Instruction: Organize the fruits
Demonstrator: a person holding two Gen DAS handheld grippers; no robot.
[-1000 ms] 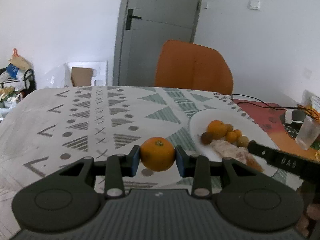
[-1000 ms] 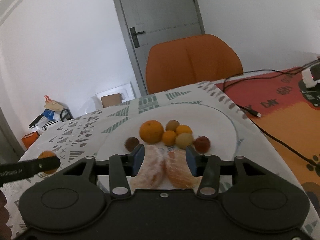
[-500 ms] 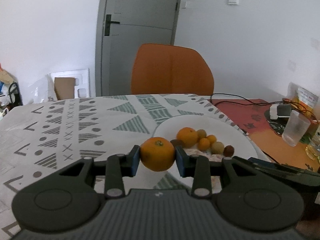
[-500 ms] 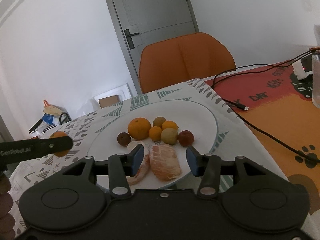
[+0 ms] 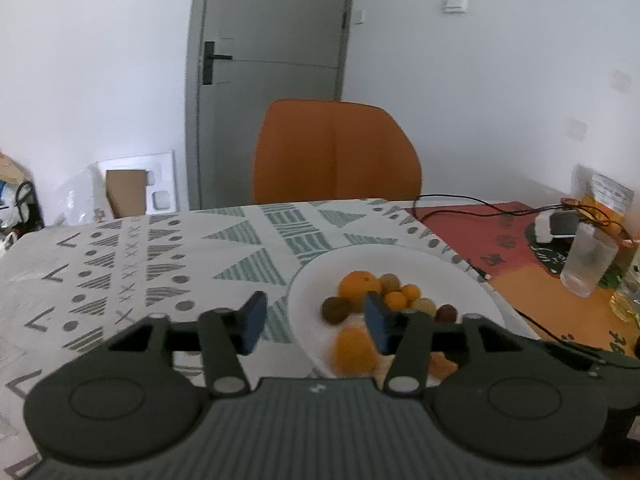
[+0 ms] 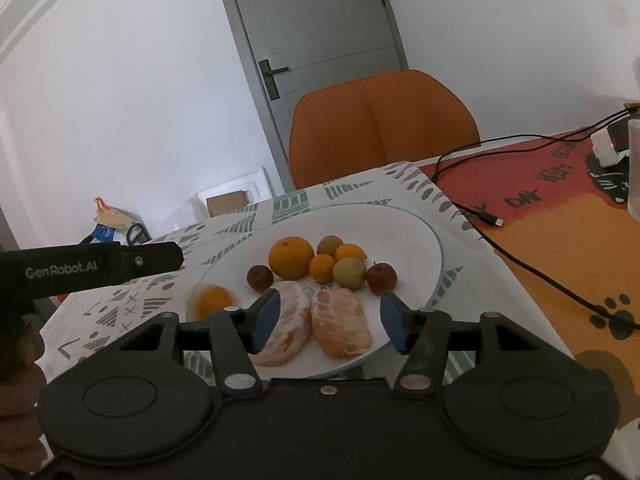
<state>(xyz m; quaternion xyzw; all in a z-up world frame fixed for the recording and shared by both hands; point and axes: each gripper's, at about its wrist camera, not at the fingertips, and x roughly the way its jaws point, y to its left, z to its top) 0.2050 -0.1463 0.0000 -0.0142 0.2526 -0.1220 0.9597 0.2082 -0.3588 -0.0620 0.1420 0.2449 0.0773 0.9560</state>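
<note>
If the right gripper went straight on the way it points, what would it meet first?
Most likely the two peeled citrus halves on the white plate, lying right between the right gripper's opening jaws. Depth is unclear, so treat this as a judgement.

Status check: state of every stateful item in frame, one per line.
left gripper: jaws opening, nothing between the pads
right gripper: jaws opening, peeled segments lie between the pads, not pressed
blurred orange: released, at the plate's near-left edge, motion-blurred
peeled segments: peeled, lying on the plate
plate: loaded with fruit
door: shut
cup: upright
chair: unoccupied
</note>
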